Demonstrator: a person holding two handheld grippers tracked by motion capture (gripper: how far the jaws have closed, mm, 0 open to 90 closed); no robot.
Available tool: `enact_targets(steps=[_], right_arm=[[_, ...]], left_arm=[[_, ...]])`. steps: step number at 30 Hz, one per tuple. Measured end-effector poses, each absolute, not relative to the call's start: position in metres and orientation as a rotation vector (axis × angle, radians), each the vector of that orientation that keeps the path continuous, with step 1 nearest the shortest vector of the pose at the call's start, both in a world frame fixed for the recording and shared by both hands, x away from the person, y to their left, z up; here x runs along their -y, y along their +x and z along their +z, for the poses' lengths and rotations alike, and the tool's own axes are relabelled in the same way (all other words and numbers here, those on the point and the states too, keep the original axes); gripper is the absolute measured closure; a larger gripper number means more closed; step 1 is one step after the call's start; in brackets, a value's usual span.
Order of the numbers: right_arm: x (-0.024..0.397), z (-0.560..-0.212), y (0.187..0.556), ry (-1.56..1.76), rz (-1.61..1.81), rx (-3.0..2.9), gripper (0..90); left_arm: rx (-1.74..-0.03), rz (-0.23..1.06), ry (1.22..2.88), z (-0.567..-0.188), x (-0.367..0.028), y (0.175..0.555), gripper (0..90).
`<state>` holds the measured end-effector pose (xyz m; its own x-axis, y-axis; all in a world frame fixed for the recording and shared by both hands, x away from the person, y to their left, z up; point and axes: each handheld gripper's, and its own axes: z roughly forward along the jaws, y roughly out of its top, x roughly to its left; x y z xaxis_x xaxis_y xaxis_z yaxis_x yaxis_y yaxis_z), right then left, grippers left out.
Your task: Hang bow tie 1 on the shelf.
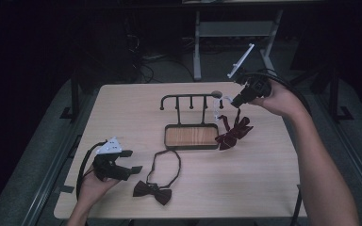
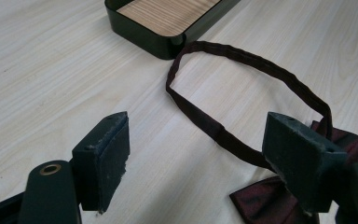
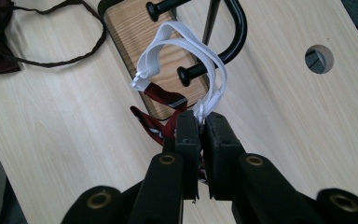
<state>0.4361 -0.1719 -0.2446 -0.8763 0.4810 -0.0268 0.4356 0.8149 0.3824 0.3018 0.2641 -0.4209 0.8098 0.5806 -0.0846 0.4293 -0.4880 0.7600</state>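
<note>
Dangling bow tie (image 1: 234,133), strap (image 3: 200,60) uppermost

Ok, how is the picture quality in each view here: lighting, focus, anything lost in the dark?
High view: dim and soft, the table lit but the surroundings nearly black, rack thin against it. Left gripper view: bright, even light; the strap is sharp, jaws close and slightly soft. Right gripper view: well lit, the white elastic crisp, near-black frame corners.

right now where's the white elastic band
In the right gripper view the white elastic band is pinched by the right tool, looping near a peg of the black rack, over the rack's wooden tray.
</note>
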Motion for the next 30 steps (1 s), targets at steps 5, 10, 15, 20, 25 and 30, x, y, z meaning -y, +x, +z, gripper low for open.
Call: enact_targets(steps=[5, 10, 15, 20, 25, 30], right_arm=[[0.172, -0.247, 0.443, 0.763, 0.562, -2.874, 84.2], [0.173, -0.252, 0.448, 0.785, 0.557, -2.88, 84.2], [0.172, -0.257, 0.451, 0.799, 0.552, -2.879, 84.0], [0.172, -0.26, 0.453, 0.809, 0.542, -2.878, 83.9], [0.173, -0.262, 0.453, 0.812, 0.55, -2.884, 83.8], [0.173, -0.265, 0.453, 0.815, 0.54, -2.889, 83.4]], left_arm=[[-0.744, 0.224, 2.159, -0.421, -0.263, 0.301, 23.0], [-0.74, 0.225, 2.157, -0.421, -0.264, 0.302, 23.0], [-0.739, 0.223, 2.153, -0.42, -0.264, 0.302, 23.0], [-0.741, 0.223, 2.151, -0.42, -0.264, 0.301, 23.0], [-0.738, 0.224, 2.153, -0.42, -0.264, 0.301, 23.0], [-0.742, 0.223, 2.148, -0.42, -0.264, 0.301, 23.0]])
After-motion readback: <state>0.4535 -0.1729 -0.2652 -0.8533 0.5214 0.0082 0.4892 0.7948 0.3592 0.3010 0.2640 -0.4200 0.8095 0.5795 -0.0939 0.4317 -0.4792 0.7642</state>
